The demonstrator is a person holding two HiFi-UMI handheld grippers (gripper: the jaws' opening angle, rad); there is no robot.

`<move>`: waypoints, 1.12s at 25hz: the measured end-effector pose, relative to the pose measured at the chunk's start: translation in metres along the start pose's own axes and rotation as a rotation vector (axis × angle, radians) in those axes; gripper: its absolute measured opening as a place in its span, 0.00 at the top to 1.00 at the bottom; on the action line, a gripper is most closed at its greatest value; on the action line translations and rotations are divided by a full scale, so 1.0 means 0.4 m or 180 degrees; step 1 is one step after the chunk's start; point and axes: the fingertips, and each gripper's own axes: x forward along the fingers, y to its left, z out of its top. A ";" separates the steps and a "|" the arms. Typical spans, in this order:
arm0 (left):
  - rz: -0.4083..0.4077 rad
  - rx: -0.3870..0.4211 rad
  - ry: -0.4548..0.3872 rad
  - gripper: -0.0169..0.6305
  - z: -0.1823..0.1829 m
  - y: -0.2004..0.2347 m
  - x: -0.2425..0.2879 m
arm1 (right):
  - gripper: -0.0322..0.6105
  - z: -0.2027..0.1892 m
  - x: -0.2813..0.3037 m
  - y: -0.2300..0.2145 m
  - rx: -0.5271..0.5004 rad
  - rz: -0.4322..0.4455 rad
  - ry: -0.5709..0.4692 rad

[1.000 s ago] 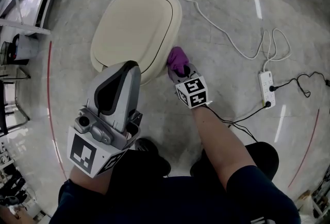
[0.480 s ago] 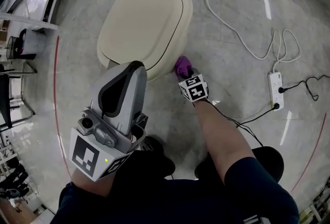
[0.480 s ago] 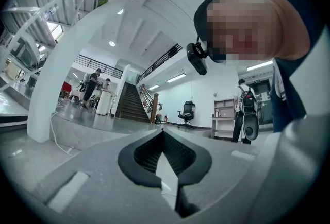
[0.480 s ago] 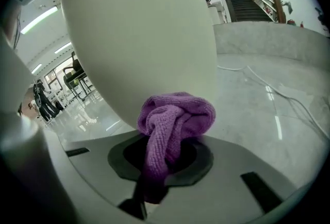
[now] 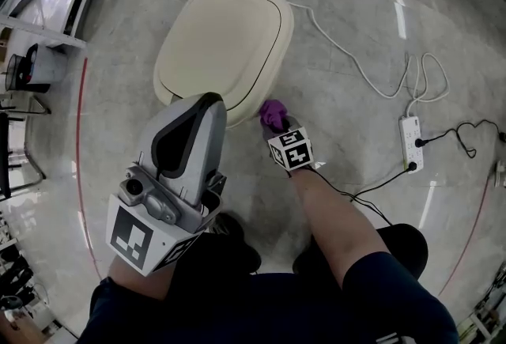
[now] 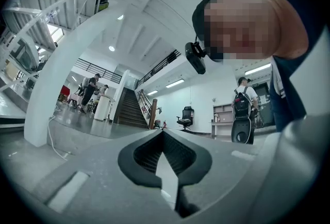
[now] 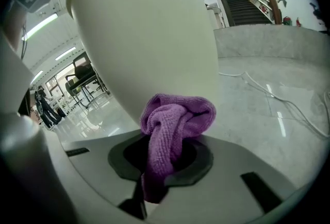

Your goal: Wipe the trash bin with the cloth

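Observation:
A cream trash bin (image 5: 225,42) with a closed lid stands on the floor ahead of me. My right gripper (image 5: 277,122) is shut on a purple cloth (image 5: 273,113) and holds it against the bin's near right side, just below the lid's rim. In the right gripper view the bunched cloth (image 7: 172,125) sticks out from between the jaws of the right gripper (image 7: 165,158) and touches the bin's wall (image 7: 149,42). My left gripper (image 5: 198,103) is held up near my body, away from the bin. It is shut with nothing in it and points up at the ceiling, as the left gripper (image 6: 164,158) view shows.
A white power strip (image 5: 409,143) with black leads lies on the floor at right. A white cable (image 5: 356,66) runs from it past the bin. A red line (image 5: 79,145) curves over the floor at left, beside metal shelving (image 5: 32,58). My shoes (image 5: 237,243) are below.
The right gripper has slid the cloth a little down and toward me along the bin's right side. The left gripper has kept its place.

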 end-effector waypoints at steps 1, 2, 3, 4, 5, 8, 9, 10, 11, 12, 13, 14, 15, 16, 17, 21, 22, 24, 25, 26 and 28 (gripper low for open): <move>-0.0010 -0.0001 -0.0043 0.98 0.011 0.004 0.004 | 0.84 0.020 -0.019 0.017 0.0006 0.0025 -0.0055; -0.0023 -0.0006 -0.0071 0.98 0.019 0.007 0.008 | 0.84 0.041 -0.038 0.034 0.0005 0.0052 -0.0112; -0.0037 -0.0016 -0.0091 0.98 0.025 0.009 0.013 | 0.84 0.061 -0.059 0.052 -0.0010 0.0081 -0.0167; -0.0049 -0.0030 -0.0116 0.98 0.030 0.010 0.016 | 0.84 0.080 -0.080 0.071 -0.0039 0.0111 -0.0215; -0.0059 -0.0049 -0.0152 0.98 0.037 0.010 0.019 | 0.84 0.098 -0.100 0.091 -0.0075 0.0143 -0.0259; -0.0084 -0.0131 -0.0258 0.98 0.059 0.005 0.032 | 0.84 0.147 -0.148 0.143 -0.0151 0.0218 -0.0355; -0.0098 -0.0158 -0.0277 0.98 0.063 0.003 0.040 | 0.84 0.165 -0.162 0.152 -0.0156 0.0229 -0.0382; -0.0111 -0.0189 -0.0286 0.98 0.066 0.000 0.051 | 0.84 0.183 -0.177 0.158 -0.0153 0.0236 -0.0411; -0.0117 -0.0224 -0.0287 0.98 0.068 -0.002 0.060 | 0.84 0.202 -0.193 0.164 -0.0148 0.0244 -0.0441; -0.0111 -0.0264 -0.0282 0.98 0.071 -0.004 0.069 | 0.84 0.222 -0.211 0.171 -0.0144 0.0254 -0.0472; -0.0091 -0.0308 -0.0273 0.98 0.075 -0.007 0.076 | 0.84 0.243 -0.231 0.180 -0.0142 0.0268 -0.0503; -0.0064 -0.0347 -0.0254 0.98 0.081 -0.010 0.080 | 0.84 0.265 -0.252 0.190 -0.0138 0.0286 -0.0535; -0.0035 -0.0378 -0.0221 0.98 0.086 -0.014 0.084 | 0.84 0.287 -0.274 0.199 -0.0131 0.0303 -0.0568; -0.0009 -0.0402 -0.0172 0.98 0.092 -0.020 0.088 | 0.84 0.309 -0.295 0.205 -0.0125 0.0318 -0.0600; 0.0015 -0.0421 -0.0110 0.98 0.100 -0.026 0.091 | 0.84 0.328 -0.315 0.208 -0.0121 0.0322 -0.0623; 0.0125 -0.0487 0.0127 0.98 0.176 -0.038 0.093 | 0.84 0.358 -0.392 0.181 -0.0163 0.0185 -0.0529; 0.0164 -0.0496 0.0174 0.98 0.203 -0.041 0.090 | 0.84 0.356 -0.420 0.170 -0.0170 0.0140 -0.0482; 0.0237 -0.0511 0.0243 0.98 0.261 -0.048 0.083 | 0.84 0.365 -0.494 0.155 -0.0144 0.0068 -0.0431; 0.0265 -0.0518 0.0275 0.98 0.290 -0.053 0.080 | 0.84 0.377 -0.536 0.152 -0.0128 0.0031 -0.0422; 0.0285 -0.0523 0.0311 0.98 0.319 -0.060 0.076 | 0.84 0.393 -0.580 0.154 -0.0114 -0.0004 -0.0420; 0.0298 -0.0536 0.0399 0.98 0.381 -0.084 0.065 | 0.84 0.430 -0.670 0.170 -0.0114 -0.0051 -0.0413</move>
